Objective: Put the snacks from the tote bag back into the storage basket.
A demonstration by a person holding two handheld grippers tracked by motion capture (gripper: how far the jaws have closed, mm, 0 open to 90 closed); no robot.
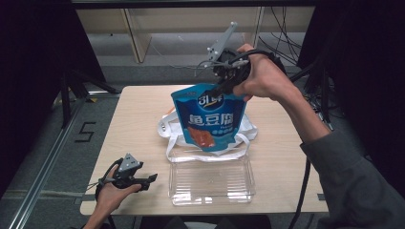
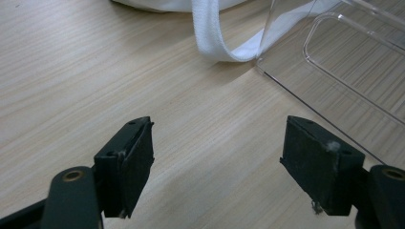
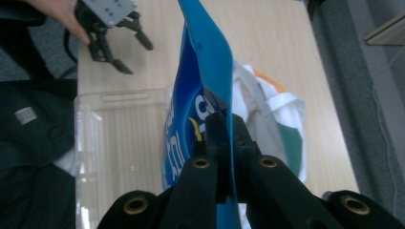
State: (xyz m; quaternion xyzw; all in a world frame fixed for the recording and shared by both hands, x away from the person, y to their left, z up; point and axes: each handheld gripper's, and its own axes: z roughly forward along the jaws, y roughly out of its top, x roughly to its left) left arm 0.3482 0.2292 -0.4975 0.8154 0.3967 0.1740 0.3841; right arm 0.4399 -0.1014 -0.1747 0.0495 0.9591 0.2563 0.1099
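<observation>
The right gripper (image 1: 228, 85) has its jaws clamped on the top edge of the blue snack pouch (image 1: 208, 119), which hangs below it, clear of the white bag (image 1: 248, 128). Setting it in the clear tray (image 1: 210, 179) looks like what's left. The left gripper (image 1: 143, 181) rests beside that tray, jaws apart and empty.

Blue pouch (image 1: 208, 117) is showing glossy printed plastic film. Tray (image 1: 210, 179) is presenting as clear, smooth, hard plastic. White bag (image 1: 244, 130) is appearing as matt woven cloth. Bench (image 1: 138, 119) is showing pale wood-grain laminate, matt. Jaws are carrying black, matt pads.
</observation>
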